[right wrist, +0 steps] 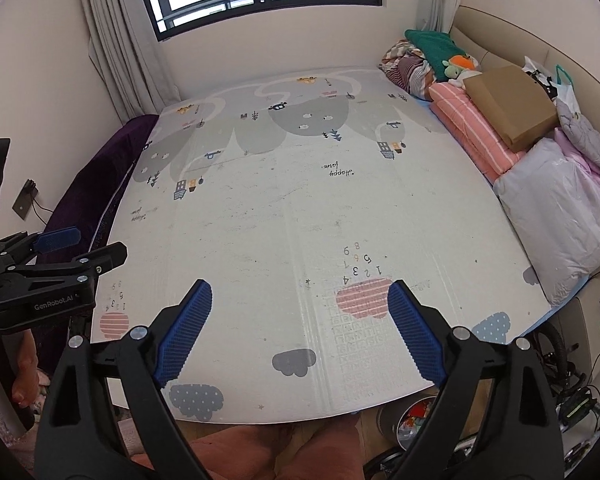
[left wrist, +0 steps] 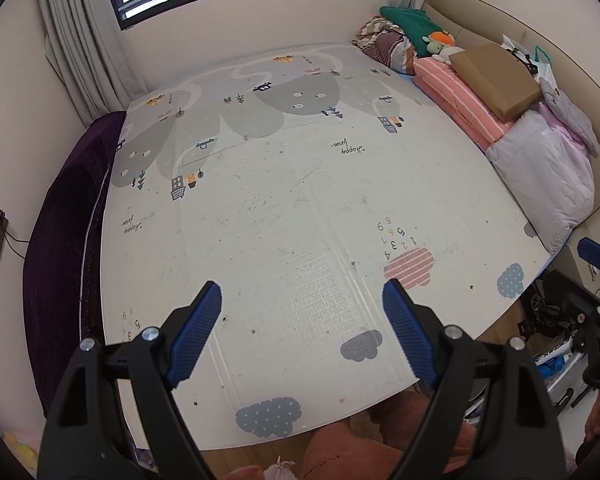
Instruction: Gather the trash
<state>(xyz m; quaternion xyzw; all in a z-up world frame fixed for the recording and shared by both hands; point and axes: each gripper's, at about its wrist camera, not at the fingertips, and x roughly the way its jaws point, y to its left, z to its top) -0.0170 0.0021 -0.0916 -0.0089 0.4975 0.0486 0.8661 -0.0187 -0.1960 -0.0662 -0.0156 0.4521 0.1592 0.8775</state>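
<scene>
My left gripper is open and empty, held above the near edge of a large play mat printed with clouds and numbers. My right gripper is open and empty too, above the same mat. The left gripper also shows at the left edge of the right wrist view. The right gripper shows at the right edge of the left wrist view. A small bin with colourful scraps in it stands on the floor below the mat's near right edge. No loose trash shows on the mat.
Folded bedding, a pink striped quilt, a brown box and a bagged duvet line the mat's right side. A purple cover runs along the left. A window and curtains are at the back. Bike parts lie at lower right.
</scene>
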